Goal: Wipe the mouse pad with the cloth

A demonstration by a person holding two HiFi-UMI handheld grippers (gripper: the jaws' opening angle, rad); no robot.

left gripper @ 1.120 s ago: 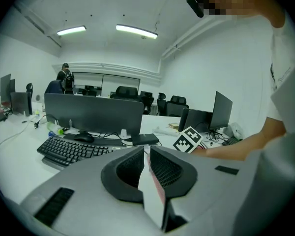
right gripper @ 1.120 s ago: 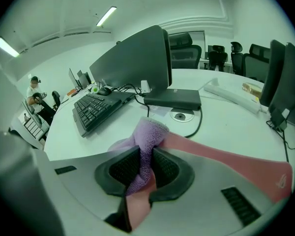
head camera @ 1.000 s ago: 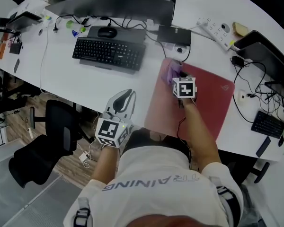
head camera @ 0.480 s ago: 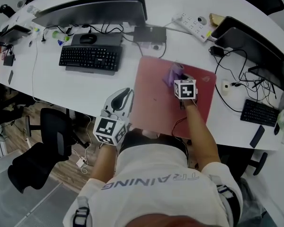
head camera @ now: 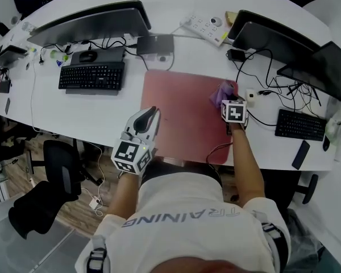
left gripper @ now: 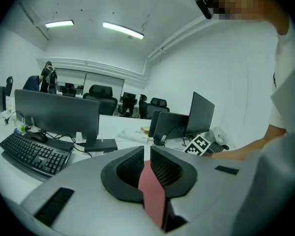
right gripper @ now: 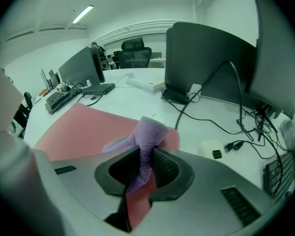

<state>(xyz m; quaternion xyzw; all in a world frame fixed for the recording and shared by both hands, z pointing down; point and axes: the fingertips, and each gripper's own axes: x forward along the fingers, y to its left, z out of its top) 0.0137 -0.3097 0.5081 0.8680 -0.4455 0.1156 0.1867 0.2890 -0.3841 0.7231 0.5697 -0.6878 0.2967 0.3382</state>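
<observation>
Purple cloth (head camera: 220, 94), bunched and crumpled, pinched between the jaws of the right gripper (head camera: 227, 102). In the right gripper view, cloth (right gripper: 145, 141) rising in a twisted fold from the clamped jaws of the right gripper (right gripper: 146, 163) and spilling forward just past their tips. Resting on the far right corner of the red mouse pad (head camera: 182, 115), close to its right edge. Pad (right gripper: 83, 132) spread out to the left of the cloth, flat on the white desk (head camera: 74, 107).

Left gripper (head camera: 150, 117) well apart from the cloth, at the pad's near left corner beside the desk's front edge. Contact with the pad not clear. In the left gripper view, jaws of the left gripper (left gripper: 146, 163) drawn nearly together with only a thin slit, gripping nothing, a strip of red pad (left gripper: 152, 195) showing through.

Just beyond the pad's right edge, a small white box (head camera: 250, 95) among black cables. Farther right, a black keyboard (head camera: 298, 125) and 2 dark monitors (head camera: 273, 36). Behind the pad, a white power strip (head camera: 204, 26). To the left of the pad, another black keyboard (head camera: 92, 75) with a black mouse (head camera: 88, 56) behind it, under a wide dark monitor (head camera: 91, 23). Below the desk at left, a black office chair (head camera: 51, 169).
</observation>
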